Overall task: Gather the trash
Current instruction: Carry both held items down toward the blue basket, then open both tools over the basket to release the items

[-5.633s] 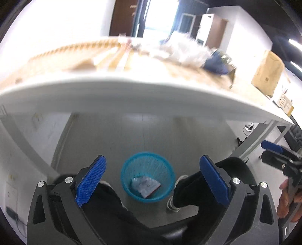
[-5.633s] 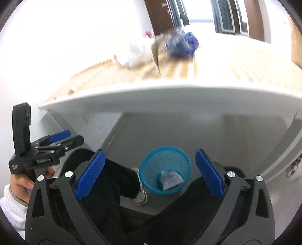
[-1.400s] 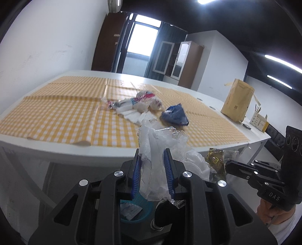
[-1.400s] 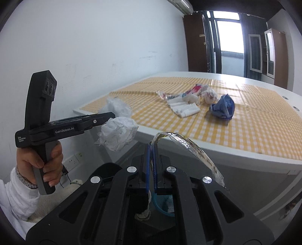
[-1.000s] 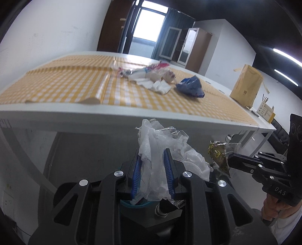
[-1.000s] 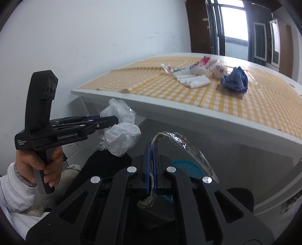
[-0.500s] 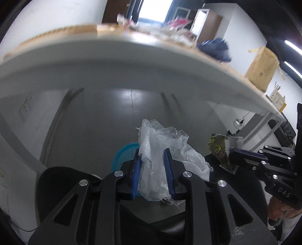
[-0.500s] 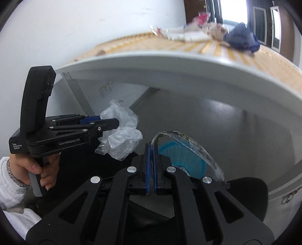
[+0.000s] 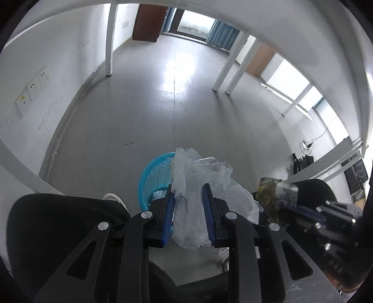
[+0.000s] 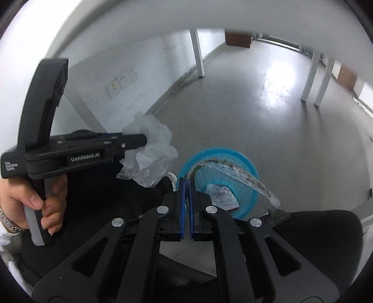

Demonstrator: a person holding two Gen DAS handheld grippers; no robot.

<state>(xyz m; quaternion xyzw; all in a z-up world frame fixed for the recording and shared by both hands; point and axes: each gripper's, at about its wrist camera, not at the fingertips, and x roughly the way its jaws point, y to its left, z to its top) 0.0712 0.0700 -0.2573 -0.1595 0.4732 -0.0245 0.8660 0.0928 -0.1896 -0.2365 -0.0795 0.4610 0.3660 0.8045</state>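
Blue plastic mesh makes up the round trash basket (image 9: pixel 152 177), which is seen standing on the grey floor (image 9: pixel 167 111) under the white table (image 9: pixel 279 21). Some paper trash (image 10: pixel 221 193) is already lying at the bottom of the basket, near its right wall in the right wrist view.

A crumpled clear plastic bag (image 9: pixel 200 198) is pinched between the blue pads of the left gripper (image 9: pixel 188 202). The claw is kept narrow, squeezed on the bag. In the left wrist view the bag is held in front of the basket's right rim, so part of the basket is hidden behind it.

A shiny foil wrapper (image 10: pixel 235 171) is clamped by the right gripper (image 10: pixel 186 184), whose pads are pressed almost flat together on one thin end of it. The wrapper is bent out to the right, across the basket's open top in that view (how high above the rim cannot be told).

The left gripper's handle is gripped by a hand (image 10: pixel 35 200). Black-trousered legs (image 9: pixel 65 223) are seen near the basket. White table legs (image 9: pixel 109 39) are seen farther back on the floor.
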